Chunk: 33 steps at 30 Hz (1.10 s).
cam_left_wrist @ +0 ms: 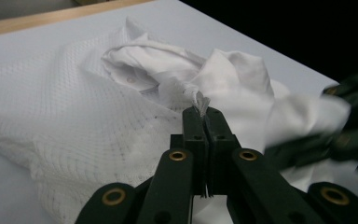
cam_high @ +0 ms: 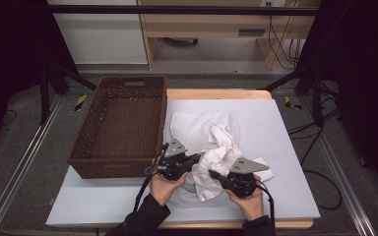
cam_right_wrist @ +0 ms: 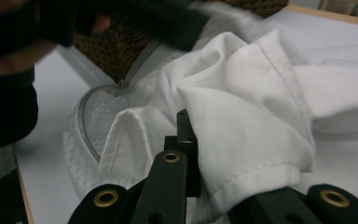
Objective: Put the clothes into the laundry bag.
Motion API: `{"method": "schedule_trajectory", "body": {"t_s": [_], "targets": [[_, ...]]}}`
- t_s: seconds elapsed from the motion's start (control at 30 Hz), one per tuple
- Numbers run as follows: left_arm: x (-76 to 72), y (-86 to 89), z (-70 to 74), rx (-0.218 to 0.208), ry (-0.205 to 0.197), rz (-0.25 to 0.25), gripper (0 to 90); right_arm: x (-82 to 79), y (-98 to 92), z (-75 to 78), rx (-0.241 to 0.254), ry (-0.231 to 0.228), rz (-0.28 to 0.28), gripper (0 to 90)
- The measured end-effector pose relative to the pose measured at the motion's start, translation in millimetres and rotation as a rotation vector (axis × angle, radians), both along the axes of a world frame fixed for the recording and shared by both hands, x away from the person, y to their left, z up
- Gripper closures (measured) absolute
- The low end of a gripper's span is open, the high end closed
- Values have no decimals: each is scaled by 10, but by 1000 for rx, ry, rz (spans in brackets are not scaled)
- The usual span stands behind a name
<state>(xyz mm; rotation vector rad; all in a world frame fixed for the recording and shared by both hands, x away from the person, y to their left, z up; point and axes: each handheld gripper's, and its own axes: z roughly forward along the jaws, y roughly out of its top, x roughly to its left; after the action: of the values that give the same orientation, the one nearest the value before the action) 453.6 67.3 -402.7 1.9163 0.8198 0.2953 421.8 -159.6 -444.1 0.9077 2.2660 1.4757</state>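
The white shirt (cam_high: 211, 147) lies crumpled on the pale grey mat (cam_high: 285, 191), near the person's edge of the table, just right of the brown wicker basket (cam_high: 123, 128). Beside and partly under it sits a white mesh laundry bag (cam_left_wrist: 60, 116) with a zip rim, and the two are tangled together.

The cloth looks light and limp, so I'd expect it to sag and slide wherever it isn't pinched; a hem or seam should give a surer hold than a flat stretch, which would likely slip out.

The left gripper (cam_high: 193, 158) has its jaws pressed together on a thin wisp of the white fabric, seen in the left gripper view with a little tuft sticking up between the tips (cam_left_wrist: 201, 111). The right gripper (cam_high: 215, 175) is likewise clamped on the shirt, a stitched fold draped over one jaw in the right gripper view (cam_right_wrist: 189, 122); whether that bite is deep enough to lift by, I can't tell.

Both hands (cam_high: 165, 184) come in from the near edge, close together.
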Motion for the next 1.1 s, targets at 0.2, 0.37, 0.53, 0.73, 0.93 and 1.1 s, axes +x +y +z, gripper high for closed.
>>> {"method": "schedule_trajectory", "body": {"t_s": [0.2, 0.37, 0.53, 0.73, 0.93, 1.1], "targets": [[-75, -81, 96, -17, -28, -10, 890, 228, 360, -251, -75, 35, -47, 878], [-70, -61, -11, -13, -12, -7, 890, 400, 511, -408, -62, 39, -156, 875], [-49, 8, -158, 11, -15, 6, 889, 356, 458, -345, -61, 31, -140, 754], [-19, 0, -303, 31, 8, 9, 888, 91, 72, -110, -10, -18, -127, 565], [-13, -4, -340, 47, 11, 4, 887, 98, -375, 94, 29, -108, -307, 298], [-11, 6, -334, 48, 8, 0, 887, 425, -443, -86, -35, -9, -365, 321]]}}
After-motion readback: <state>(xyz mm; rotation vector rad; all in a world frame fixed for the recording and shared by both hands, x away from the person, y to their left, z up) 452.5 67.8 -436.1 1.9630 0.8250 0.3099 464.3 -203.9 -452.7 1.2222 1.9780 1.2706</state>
